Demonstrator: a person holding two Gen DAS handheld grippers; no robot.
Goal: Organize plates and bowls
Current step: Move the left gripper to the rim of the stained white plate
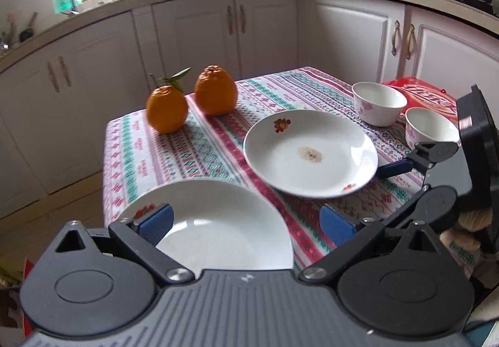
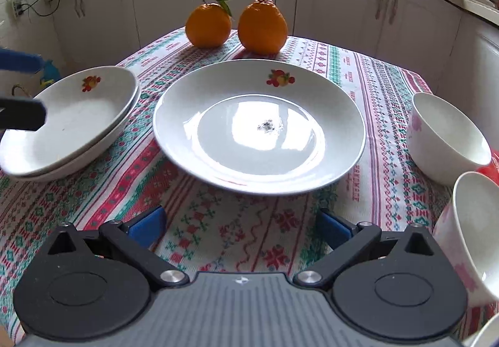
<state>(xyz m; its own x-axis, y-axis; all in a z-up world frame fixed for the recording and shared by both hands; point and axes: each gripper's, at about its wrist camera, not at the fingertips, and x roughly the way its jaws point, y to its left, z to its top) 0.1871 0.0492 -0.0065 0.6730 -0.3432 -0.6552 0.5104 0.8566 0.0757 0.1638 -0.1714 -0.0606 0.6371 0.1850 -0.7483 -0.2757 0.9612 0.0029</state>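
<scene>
The task stood partly done, by my reading: two plates already sat nested as a stack (image 2: 67, 125) at 9 o'clock on the patterned tablecloth (image 2: 218, 234), while a single plate (image 2: 259, 128) with a dark smudge at its centre lay alone mid-table, and the bowls were not yet gathered. One bowl (image 2: 446, 136) stood at 3 o'clock and another bowl (image 2: 471, 231) just beside it at 4 o'clock, a red packet showing between them. The left gripper (image 1: 246, 222) had its fingers spread, its near pad over the stack's rim without pinching it. The right gripper (image 2: 240, 228) hovered short of the single plate, fingers spread and empty. Two oranges (image 2: 237, 24) sat at 12 o'clock, beyond the plates and apart from them; nothing blocked the way between plate and stack.
</scene>
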